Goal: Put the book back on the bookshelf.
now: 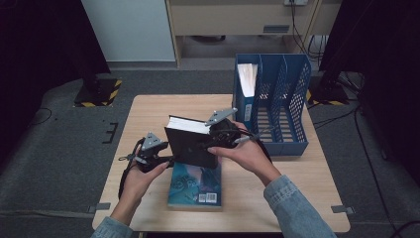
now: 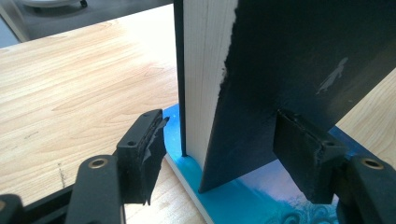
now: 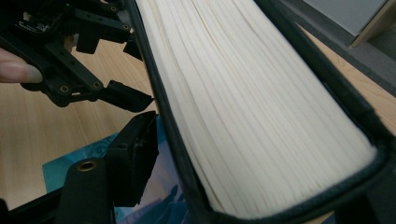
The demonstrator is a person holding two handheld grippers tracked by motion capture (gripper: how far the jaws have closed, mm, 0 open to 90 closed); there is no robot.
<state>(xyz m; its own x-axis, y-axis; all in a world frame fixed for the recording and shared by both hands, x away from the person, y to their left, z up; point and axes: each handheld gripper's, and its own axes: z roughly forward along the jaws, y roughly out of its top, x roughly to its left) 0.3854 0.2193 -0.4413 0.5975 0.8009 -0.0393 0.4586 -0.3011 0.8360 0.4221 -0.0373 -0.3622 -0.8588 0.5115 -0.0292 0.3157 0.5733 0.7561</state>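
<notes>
Black hardcover book (image 1: pixel 190 144) stood tilted on a teal book (image 1: pixel 195 184) on the surface (image 1: pixel 148 114), between both claws. Left claw (image 2: pixel 224 154) view: jaws apart, straddling its lower corner, right pad touching the cover. Right claw (image 3: pixel 140 158) view: page edges between the jaws; grip unclear.

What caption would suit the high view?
Two hand-held tongs raise a black book over a blue paperback, beside a blue file rack.

Denim sleeves (image 1: pixel 297 208), black hand-held gripper (image 1: pixel 151 157) bodies, grey three-cornered plates (image 1: pixel 220 116), brass-ringed screw holes (image 2: pixel 98 163)
</notes>
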